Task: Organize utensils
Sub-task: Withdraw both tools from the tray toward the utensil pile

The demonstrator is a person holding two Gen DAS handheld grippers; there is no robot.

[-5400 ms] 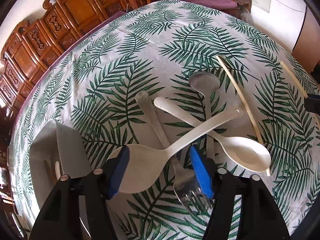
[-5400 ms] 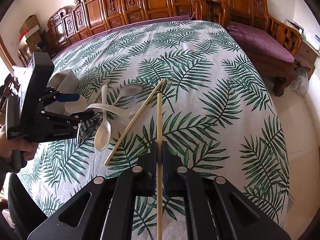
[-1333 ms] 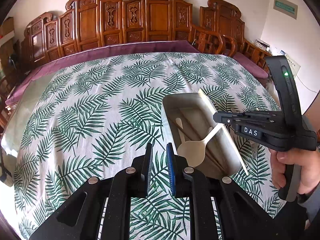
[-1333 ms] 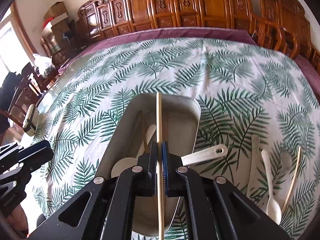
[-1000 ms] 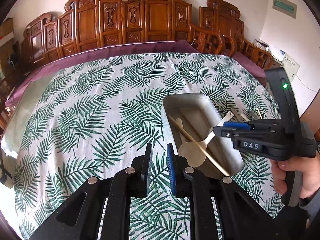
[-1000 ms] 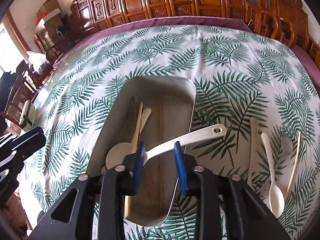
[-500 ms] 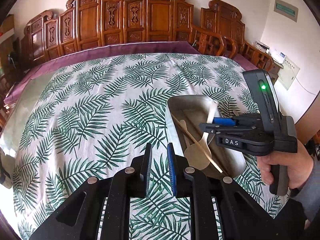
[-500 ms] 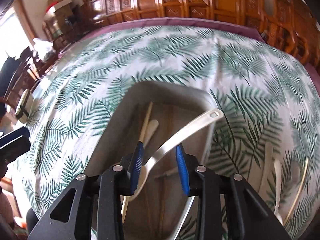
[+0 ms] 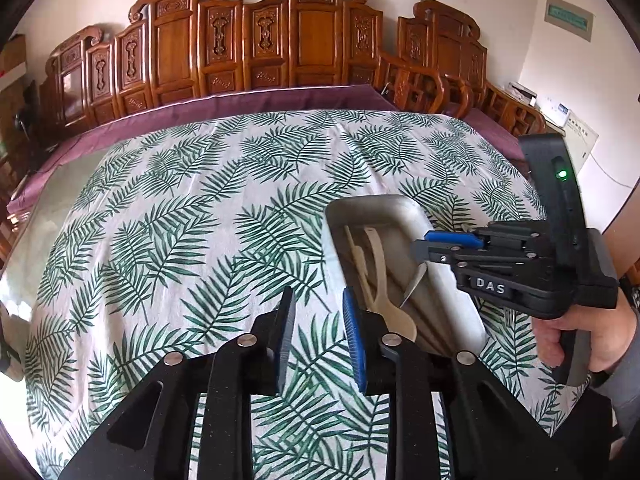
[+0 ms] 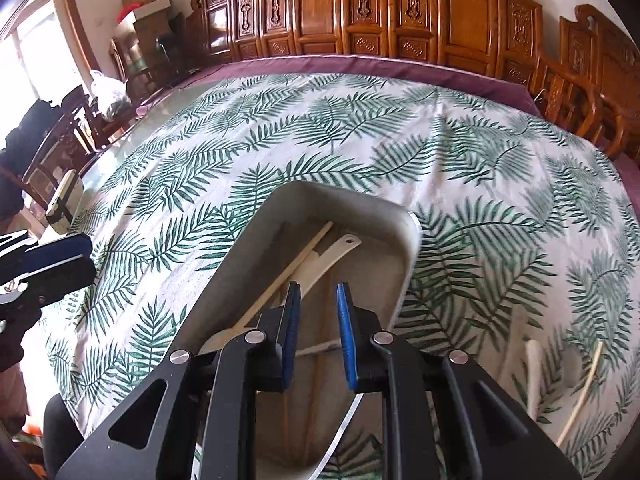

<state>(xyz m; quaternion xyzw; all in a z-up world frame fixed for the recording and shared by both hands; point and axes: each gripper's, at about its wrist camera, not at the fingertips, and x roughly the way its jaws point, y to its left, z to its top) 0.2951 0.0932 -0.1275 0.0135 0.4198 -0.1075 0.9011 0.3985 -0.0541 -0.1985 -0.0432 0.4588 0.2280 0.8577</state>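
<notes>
the right tool (image 10: 317, 334) hangs over the metal tray (image 10: 406, 236), its jaws closing with nothing between them. the left tool (image 9: 319, 328) sits beside the tray, its jaws opening and empty.

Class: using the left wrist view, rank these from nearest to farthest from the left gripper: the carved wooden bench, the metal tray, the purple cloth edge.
1. metal tray: just right of the left gripper, on the leaf-print cloth.
2. purple cloth edge: along the table's far side.
3. carved wooden bench: farthest, against the back wall.
</notes>
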